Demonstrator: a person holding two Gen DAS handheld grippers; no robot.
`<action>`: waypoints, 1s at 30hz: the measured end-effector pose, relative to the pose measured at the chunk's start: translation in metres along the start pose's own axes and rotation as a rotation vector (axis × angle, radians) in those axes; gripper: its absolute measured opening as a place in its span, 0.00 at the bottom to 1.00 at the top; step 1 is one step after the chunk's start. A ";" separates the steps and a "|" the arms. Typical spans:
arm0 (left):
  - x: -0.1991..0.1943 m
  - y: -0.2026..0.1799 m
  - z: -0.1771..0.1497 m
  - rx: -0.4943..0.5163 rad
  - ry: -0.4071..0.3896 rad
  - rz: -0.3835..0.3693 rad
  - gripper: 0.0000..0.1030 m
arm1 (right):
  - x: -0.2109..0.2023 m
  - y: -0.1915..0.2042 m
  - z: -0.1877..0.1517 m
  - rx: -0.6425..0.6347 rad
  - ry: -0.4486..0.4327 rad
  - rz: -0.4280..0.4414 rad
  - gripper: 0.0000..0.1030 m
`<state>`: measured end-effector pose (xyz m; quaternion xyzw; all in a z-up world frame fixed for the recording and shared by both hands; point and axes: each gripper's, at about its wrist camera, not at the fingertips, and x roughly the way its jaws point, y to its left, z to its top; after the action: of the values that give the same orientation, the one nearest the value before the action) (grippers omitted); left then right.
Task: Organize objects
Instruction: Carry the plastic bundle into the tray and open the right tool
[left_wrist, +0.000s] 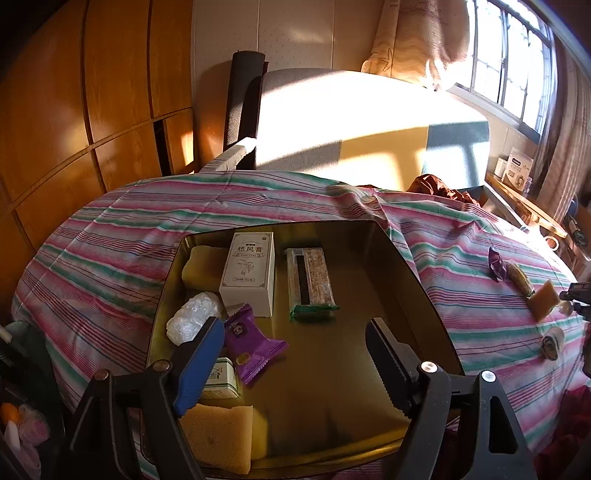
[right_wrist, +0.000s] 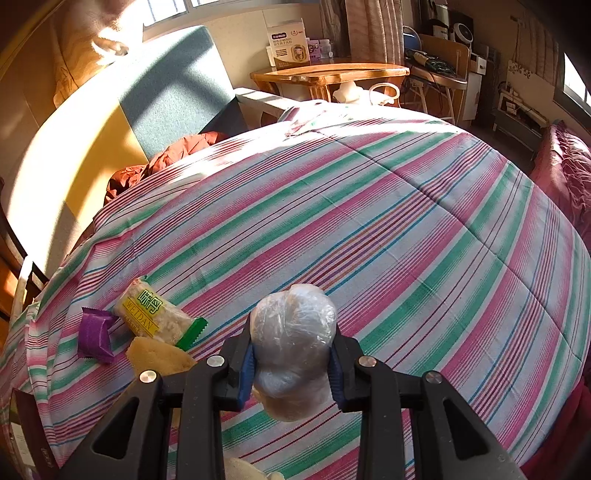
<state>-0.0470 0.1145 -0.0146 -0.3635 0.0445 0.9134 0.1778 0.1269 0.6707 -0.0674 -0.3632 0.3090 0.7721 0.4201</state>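
Two grippers are showing, each doing its own job. The left gripper (left_wrist: 295, 354) is hanging over the gold tray (left_wrist: 402, 266) with its jaws standing wide and nothing between them. Lying in the tray are a white box (left_wrist: 248, 273) standing upright near the far side, a long biscuit pack (left_wrist: 312, 280) just beside it, a purple snack packet (left_wrist: 253, 345) near the blue jaw pad, a clear plastic-wrapped bundle (left_wrist: 190, 315) on the left, and yellow sponges (left_wrist: 218, 435) in the near and far left corners. The tray is sitting on the striped cloth (left_wrist: 110, 236).

Over in the right wrist view, the right gripper (right_wrist: 293, 363) is clamping its jaws on a plastic-wrapped ball (right_wrist: 291, 325), which is sitting squarely between the blue pads above the cloth. Lying off to its left on the stripes are a green-and-yellow snack pack (right_wrist: 155, 314), a purple wrapper (right_wrist: 94, 338) and a yellow sponge (right_wrist: 159, 356), close together.
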 end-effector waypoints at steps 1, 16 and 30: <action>0.000 0.001 -0.002 -0.001 0.002 0.003 0.77 | -0.003 -0.001 0.000 0.005 -0.010 0.001 0.31; -0.002 0.019 -0.018 -0.027 0.032 -0.005 0.78 | -0.069 0.095 -0.025 -0.288 -0.109 0.187 0.31; -0.015 0.056 -0.029 -0.110 0.025 -0.015 0.79 | -0.113 0.324 -0.168 -0.755 0.035 0.564 0.31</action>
<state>-0.0381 0.0519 -0.0282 -0.3842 -0.0063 0.9086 0.1637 -0.0619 0.3437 -0.0105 -0.4054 0.1002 0.9082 0.0274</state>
